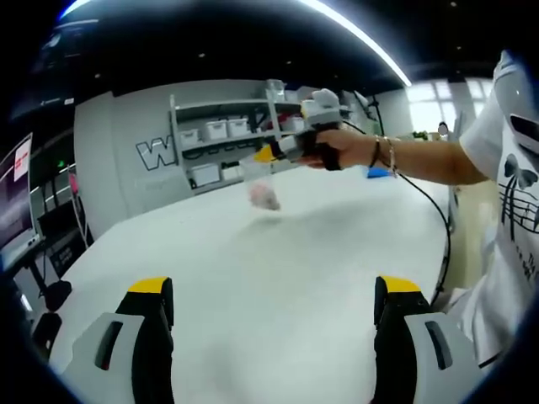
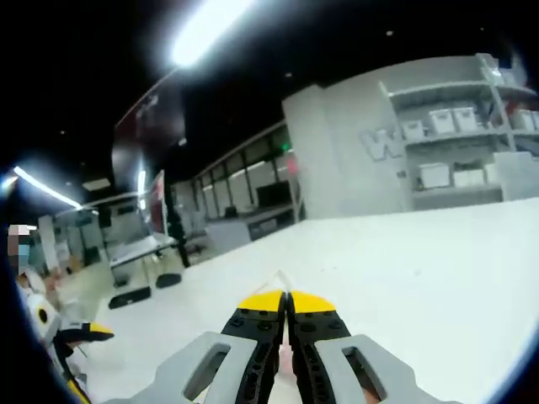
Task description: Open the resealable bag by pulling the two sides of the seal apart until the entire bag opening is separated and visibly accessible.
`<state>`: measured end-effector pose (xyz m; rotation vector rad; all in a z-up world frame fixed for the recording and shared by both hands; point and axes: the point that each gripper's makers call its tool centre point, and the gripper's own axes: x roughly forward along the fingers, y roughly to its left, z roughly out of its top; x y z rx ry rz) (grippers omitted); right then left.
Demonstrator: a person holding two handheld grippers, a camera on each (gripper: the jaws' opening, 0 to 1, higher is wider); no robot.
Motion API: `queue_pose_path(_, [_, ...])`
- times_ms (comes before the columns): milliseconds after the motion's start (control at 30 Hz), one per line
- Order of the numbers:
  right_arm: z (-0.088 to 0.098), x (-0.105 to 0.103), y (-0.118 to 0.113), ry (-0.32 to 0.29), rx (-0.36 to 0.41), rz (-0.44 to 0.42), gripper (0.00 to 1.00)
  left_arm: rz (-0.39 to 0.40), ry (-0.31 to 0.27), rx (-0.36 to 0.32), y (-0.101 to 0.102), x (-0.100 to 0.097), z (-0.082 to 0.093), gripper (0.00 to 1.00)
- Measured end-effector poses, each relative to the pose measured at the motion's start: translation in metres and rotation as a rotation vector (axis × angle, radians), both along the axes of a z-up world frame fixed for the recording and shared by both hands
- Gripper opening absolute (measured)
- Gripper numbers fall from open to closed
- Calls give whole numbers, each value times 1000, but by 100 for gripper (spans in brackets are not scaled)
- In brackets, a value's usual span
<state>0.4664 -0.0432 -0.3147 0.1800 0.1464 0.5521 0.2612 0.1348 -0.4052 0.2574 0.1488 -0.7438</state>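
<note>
The bag (image 1: pixel 259 181) hangs in the air above the white table (image 1: pixel 278 278), well off its surface, pinched at its top edge by your right gripper (image 1: pixel 268 154), which you hold out at arm's length from your right hand (image 1: pixel 333 145). It is clear plastic, with something pinkish sitting low inside it, though that is too blurred to name. In the right gripper view, the right gripper's yellow-tipped jaws are pressed tight together, and a thin sliver of clear film pokes out beyond the tips (image 2: pixel 282 279), so you have one side of the seal clamped. Holding it up this way lets the bag's weight pull it straight down, which keeps the top edge taut and easy to reach.

Your left gripper (image 1: pixel 274 290) is low and near to you, its jaws spread wide with nothing between them, well apart from the bag. It looks placed to come up and take the other side of the seal. Whether the seal is parted at all cannot be told from here. Beyond the table stands a shelf (image 1: pixel 227 135) of white bins against the grey wall.
</note>
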Motion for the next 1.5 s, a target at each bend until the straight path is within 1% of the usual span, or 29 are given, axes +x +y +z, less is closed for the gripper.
queue_pose_path(300, [-3,15,3,6,-16,-5,0,9,3,-8,3,3,-1,98])
queue_pose_path(367, [-4,19,2,2,-36,-12,0,11,5,-10,4,4,-1,98])
queue_pose_path(500, [-4,26,3,3,-33,-19,0,5,8,-12,3,3,-3,98])
queue_pose_path(700, [-6,35,5,7,-54,-26,0,17,5,-21,8,5,-1,98])
queue_pose_path(867, [-9,47,2,13,-63,-42,0,15,7,-28,8,5,-2,98])
queue_pose_path(1167, [-4,60,0,10,-84,-57,0,22,8,-37,11,7,-2,98])
queue_pose_path(1333, [-7,73,0,20,-109,-66,0,20,8,-40,11,9,-2,98])
queue_pose_path(1500, [-11,88,-7,35,-100,-95,0,26,7,-43,13,10,-1,98])
